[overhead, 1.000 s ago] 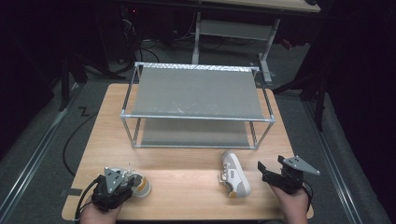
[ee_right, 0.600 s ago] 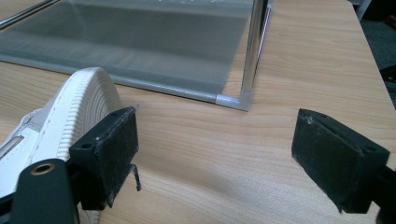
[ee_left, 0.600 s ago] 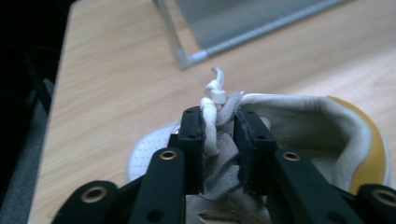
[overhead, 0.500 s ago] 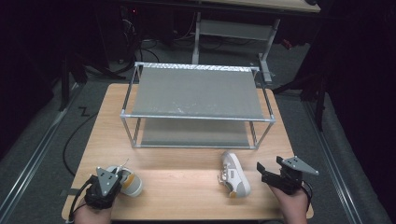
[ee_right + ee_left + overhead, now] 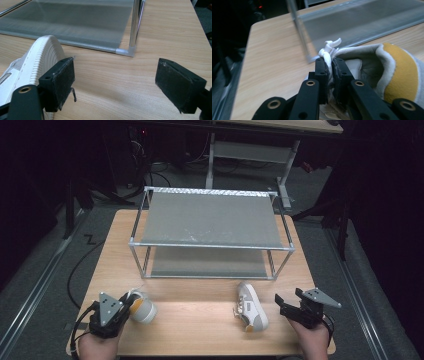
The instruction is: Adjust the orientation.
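white-and-mustard sneaker (image 5: 141,309) at the table's near-left, its collar pinched in jaws.

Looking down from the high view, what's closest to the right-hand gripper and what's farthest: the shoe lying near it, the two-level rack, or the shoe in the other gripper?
From the right gripper:
1. The loose white shoe, just to its left on the table.
2. The metal rack, farther back at the middle of the table.
3. The held shoe, clamped in the left gripper at the table's far left.
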`<state>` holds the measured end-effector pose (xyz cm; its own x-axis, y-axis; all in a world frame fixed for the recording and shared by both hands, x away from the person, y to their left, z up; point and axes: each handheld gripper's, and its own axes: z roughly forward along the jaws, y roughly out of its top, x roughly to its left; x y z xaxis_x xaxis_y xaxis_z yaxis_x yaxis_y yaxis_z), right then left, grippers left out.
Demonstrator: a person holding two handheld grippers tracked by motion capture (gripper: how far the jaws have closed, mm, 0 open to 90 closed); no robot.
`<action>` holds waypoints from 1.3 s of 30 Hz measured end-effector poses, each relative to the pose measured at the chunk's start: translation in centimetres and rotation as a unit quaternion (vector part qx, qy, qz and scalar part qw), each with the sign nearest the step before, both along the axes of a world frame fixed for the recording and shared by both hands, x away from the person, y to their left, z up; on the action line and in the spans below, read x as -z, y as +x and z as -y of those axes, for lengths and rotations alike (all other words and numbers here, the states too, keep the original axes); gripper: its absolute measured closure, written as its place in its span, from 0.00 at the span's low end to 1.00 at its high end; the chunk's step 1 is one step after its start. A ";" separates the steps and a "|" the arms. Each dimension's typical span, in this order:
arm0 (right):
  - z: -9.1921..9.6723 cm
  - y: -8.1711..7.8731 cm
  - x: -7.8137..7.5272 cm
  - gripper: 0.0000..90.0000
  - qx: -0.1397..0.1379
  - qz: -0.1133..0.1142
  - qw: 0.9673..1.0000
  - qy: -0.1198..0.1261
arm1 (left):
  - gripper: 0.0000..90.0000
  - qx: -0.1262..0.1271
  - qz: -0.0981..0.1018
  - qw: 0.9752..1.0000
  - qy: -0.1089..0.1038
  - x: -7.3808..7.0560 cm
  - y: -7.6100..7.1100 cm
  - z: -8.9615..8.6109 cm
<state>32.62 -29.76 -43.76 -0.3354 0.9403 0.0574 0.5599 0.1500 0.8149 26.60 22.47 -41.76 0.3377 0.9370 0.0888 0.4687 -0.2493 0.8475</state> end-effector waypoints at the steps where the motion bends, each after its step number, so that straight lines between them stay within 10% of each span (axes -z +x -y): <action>1: 0.0 0.0 0.0 0.18 -0.001 0.000 1.000 0.000 | 0.92 0.012 0.003 1.000 0.007 -0.2 0.3 0.7; 9: -0.1 0.0 0.1 0.18 -0.001 -0.003 1.000 0.000 | 0.92 0.084 0.023 0.996 0.015 -0.7 3.0 6.4; 15: 0.1 -0.1 0.1 0.18 0.002 -0.003 1.000 0.004 | 0.92 0.153 0.034 0.987 0.027 0.4 4.6 12.5; 24: 0.1 -0.1 0.1 0.19 -0.002 -0.002 1.000 0.001 | 0.89 0.188 0.019 0.982 0.017 2.1 3.6 14.4; 29: -0.1 -0.1 0.2 0.18 -0.007 -0.010 1.000 -0.006 | 0.84 0.230 0.007 0.972 0.040 3.1 2.0 15.4; 34: -0.4 -0.2 0.2 0.17 -0.005 -0.017 1.000 0.000 | 0.69 0.231 -0.011 0.971 0.060 3.0 1.2 15.6; 39: -0.7 -0.2 0.3 0.17 -0.012 -0.016 1.000 -0.003 | 0.54 0.209 -0.018 0.978 0.004 2.4 -0.3 14.0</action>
